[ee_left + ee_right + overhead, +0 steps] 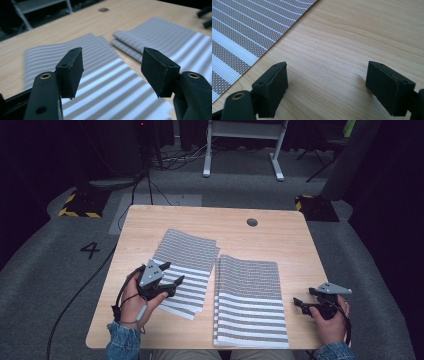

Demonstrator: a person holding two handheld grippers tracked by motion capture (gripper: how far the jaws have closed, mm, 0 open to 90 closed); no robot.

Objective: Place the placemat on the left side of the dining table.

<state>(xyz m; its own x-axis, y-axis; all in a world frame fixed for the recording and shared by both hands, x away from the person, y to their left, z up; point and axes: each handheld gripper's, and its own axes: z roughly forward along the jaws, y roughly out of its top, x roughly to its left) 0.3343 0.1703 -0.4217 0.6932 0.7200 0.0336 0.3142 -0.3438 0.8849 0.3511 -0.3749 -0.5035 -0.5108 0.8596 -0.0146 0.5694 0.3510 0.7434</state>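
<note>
Jaws apart on both — left gripper (169, 281) over striped mat (186, 270), right gripper (306, 303) above table (290, 240).

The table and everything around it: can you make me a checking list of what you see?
Surface: wooden table, with a round hole near the far edge.
Job's things: two striped mats, left mat angled, right mat stack straight; they sit apart.
Clutter: nothing seen.
Grippers: left gripper open, over the left mat; right gripper open, over bare wood beside the right mat stack.
Cables: black cable on the floor, left of the table.
Surroundings: grey carpet with a number 4, white frame behind.
</note>
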